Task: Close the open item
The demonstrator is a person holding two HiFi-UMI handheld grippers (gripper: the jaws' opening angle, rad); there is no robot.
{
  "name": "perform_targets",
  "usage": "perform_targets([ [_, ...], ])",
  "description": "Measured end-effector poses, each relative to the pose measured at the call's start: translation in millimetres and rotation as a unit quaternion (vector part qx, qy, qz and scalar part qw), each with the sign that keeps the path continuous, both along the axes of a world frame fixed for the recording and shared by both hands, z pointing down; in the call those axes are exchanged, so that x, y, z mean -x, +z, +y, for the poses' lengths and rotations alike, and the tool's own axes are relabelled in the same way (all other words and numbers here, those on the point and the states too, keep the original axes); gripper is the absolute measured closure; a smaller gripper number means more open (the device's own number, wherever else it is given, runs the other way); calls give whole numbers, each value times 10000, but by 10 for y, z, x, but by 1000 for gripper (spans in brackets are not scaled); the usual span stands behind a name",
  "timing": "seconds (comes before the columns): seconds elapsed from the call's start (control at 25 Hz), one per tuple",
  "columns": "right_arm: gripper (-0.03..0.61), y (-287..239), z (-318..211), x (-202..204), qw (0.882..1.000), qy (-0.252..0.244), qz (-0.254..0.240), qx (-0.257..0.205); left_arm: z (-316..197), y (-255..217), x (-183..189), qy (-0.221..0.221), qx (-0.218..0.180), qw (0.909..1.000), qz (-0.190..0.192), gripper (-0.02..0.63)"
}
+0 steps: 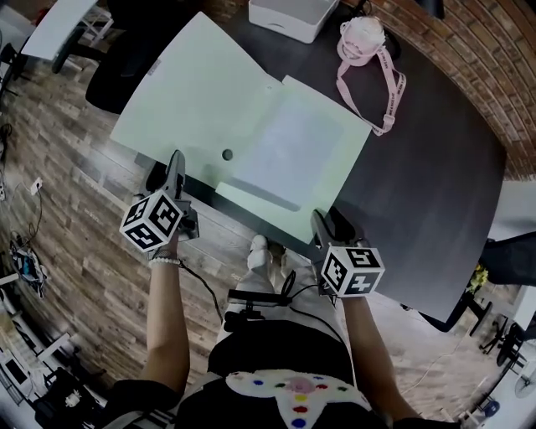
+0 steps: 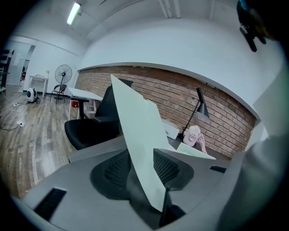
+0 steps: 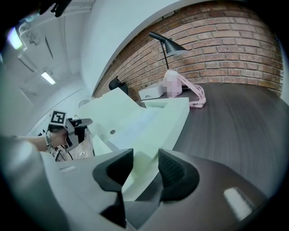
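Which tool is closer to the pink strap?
Right. The right tool is at the folder's near edge, below the pink strap; the left tool is farther, across the folder. Both tools' jaws are closing, folder between them.

the open folder [image 1: 251,126] covers the near left of the table [image 1: 435,167], its left flap past the edge. to its right the dark top lies bare, free to cross. a white box [image 1: 289,17] and pink lanyard [image 1: 373,80] crowd the far edge; a black chair [image 1: 126,67] stands beyond the left flap.
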State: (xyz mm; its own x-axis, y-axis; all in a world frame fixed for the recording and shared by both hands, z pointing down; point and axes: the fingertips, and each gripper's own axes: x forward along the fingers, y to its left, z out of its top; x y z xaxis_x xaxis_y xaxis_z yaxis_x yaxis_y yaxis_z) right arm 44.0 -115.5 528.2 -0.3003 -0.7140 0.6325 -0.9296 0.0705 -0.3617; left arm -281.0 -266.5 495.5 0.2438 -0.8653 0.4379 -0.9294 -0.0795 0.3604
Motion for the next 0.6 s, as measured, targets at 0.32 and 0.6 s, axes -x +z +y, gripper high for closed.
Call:
perform_targets([
  [0.32,410,5,15,-8,10000,-61,-15,-64,107,-178,-88,210,-182,9996,-98,574],
  [0.6,410,11,25,-27,9997,-54,-181,-127,256,-406,-401,750,-552,9934,-672,600],
])
